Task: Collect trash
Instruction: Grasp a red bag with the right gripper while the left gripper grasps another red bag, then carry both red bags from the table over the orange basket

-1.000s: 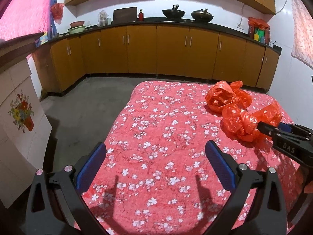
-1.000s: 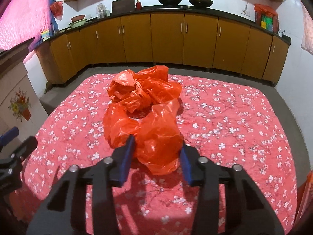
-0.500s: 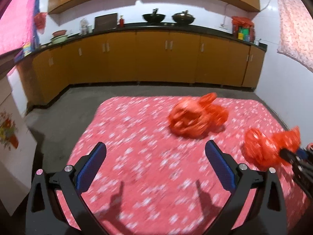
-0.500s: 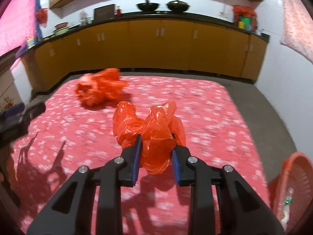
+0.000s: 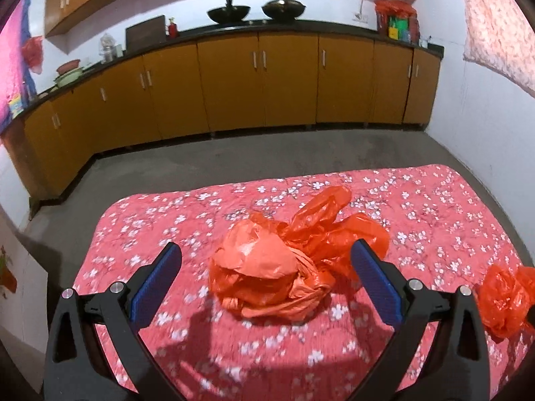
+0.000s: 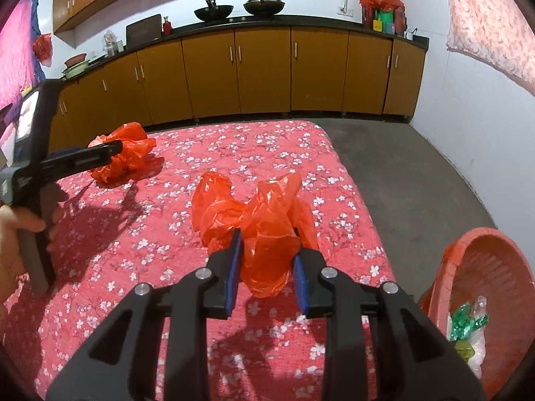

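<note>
Trash already sits in the basket (image 6: 481,267) at four o'clock. Right gripper (image 6: 265,267) has its fingers clamped on a crumpled red bag (image 6: 257,220), lifted above the table (image 6: 341,180). Left gripper (image 5: 264,280) hangs wide apart around the other bag (image 5: 267,267), ungrabbed. Both bags remain to be binned.

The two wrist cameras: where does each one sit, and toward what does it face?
Left wrist: on the open left gripper, facing a crumpled red bag on the floral cloth; its own fingers show.
Right wrist: on the right gripper, shut on another red bag; basket at right.
Shared: both bags, cloth, cabinets.
</note>
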Demonstrator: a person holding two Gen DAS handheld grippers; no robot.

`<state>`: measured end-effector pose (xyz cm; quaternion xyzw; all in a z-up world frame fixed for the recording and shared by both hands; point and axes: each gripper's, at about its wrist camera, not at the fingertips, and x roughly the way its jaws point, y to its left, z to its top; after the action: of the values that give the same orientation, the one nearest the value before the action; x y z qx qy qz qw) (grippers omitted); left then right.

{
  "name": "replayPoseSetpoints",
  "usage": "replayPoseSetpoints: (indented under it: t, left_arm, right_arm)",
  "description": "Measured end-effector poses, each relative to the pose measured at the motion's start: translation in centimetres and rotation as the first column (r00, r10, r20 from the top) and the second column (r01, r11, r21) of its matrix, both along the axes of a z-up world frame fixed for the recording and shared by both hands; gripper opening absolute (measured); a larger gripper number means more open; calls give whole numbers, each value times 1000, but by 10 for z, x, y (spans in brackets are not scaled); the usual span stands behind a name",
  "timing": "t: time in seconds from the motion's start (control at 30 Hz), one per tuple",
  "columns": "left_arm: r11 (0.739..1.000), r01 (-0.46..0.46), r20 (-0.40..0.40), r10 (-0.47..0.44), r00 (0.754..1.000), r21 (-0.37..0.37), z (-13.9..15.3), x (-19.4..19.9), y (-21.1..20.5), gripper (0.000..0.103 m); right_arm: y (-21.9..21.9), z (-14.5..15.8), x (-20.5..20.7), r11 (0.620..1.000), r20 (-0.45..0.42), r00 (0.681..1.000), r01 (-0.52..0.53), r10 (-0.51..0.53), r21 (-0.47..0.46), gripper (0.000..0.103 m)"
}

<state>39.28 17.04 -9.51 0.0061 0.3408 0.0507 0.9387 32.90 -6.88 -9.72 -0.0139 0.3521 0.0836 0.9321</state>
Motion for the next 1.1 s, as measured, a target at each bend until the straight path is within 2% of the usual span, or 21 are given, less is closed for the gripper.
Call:
replayPoseSetpoints:
  t: [0.2,0.27,0.33,0.43,0.53,0.63,0.83,1.1]
  left_arm:
    - [998,57,-42,-57,997,-8,-7,15,-1,100]
    - [997,76,-50,-77,996,-33,-8,17,-1,94]
    - [995,87,-58,-90,994,-48,-9,19,-1,76]
    - [993,101,-83,-107,991,-66,-12,21,-1,63]
    - [993,104,-75,-109,991,-63,-11,20,-3,56]
    - [994,88,-67,-92,994,-64,-10,17,-4,52]
    - [996,47,-63,-52,997,-78,-7,-1,-6,49]
    - [999,43,-30,-43,999,-29,31,-58,-21,49]
  right_arm:
    - [1,-2,1,1000,-3,1000,-11,11,16,28]
    - [1,-2,2,1000,-2,1000,-13,13,16,28]
    - [0,-2,3,1000,-5,1000,-12,12,21,28]
    - [0,-3,5,1000,-9,1000,-9,9,27,28]
    - [1,-2,6,1000,-8,1000,-9,9,21,28]
    - [2,-2,6,1000,-11,1000,-5,5,18,28]
    - [-1,3,-2,1000,-10,1000,15,-15,9,28]
    - [-16,26,-32,998,4,998,55,-55,20,27]
